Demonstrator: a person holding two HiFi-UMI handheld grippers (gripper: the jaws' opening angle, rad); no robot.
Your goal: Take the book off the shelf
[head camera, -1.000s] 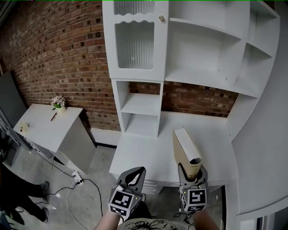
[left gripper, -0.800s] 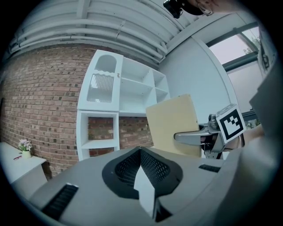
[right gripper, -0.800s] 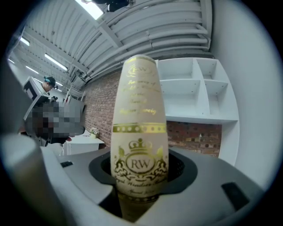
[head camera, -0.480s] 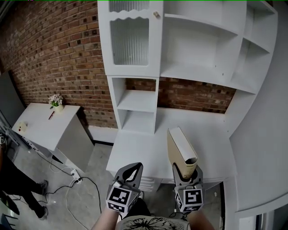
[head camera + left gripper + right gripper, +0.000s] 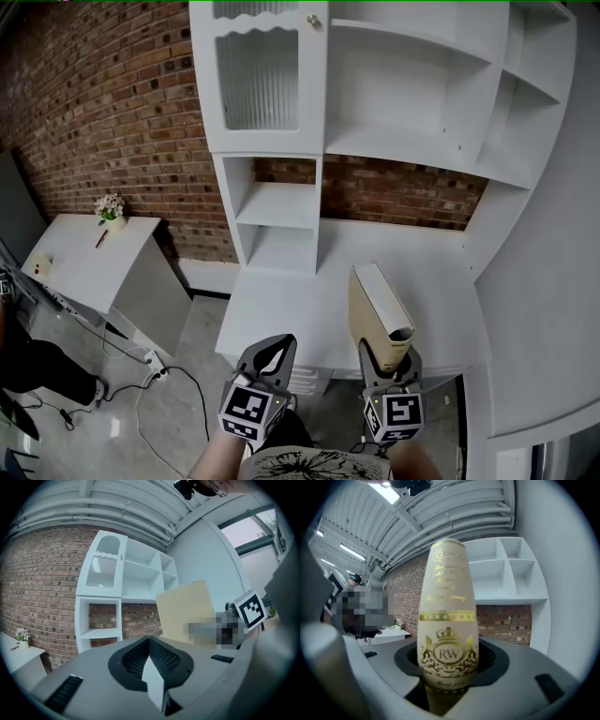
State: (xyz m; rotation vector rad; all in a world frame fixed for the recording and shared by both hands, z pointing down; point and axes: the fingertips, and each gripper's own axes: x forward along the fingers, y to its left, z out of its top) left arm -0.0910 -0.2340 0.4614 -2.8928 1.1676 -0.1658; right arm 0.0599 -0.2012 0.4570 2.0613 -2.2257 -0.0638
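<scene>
A cream book (image 5: 380,305) with gold print on its spine stands upright over the white desk (image 5: 300,314), clear of the shelves. My right gripper (image 5: 387,356) is shut on the book's lower spine end; the right gripper view shows the spine (image 5: 447,616) filling the space between the jaws of that gripper (image 5: 447,670). My left gripper (image 5: 272,352) hovers beside it at the desk's front edge, shut, with nothing in it. In the left gripper view, past the closed left gripper (image 5: 150,654), the book's plain cover (image 5: 185,611) shows to the right.
A tall white shelf unit (image 5: 272,202) with open cubbies and a glass door stands behind the desk against a brick wall (image 5: 112,112). A low white side table (image 5: 89,262) with a flower pot (image 5: 110,208) is at left. Cables (image 5: 173,384) lie on the floor.
In the head view the shelf unit has slid left and the view has dipped slightly. Both grippers stay low in the picture, the book still held by the right one.
</scene>
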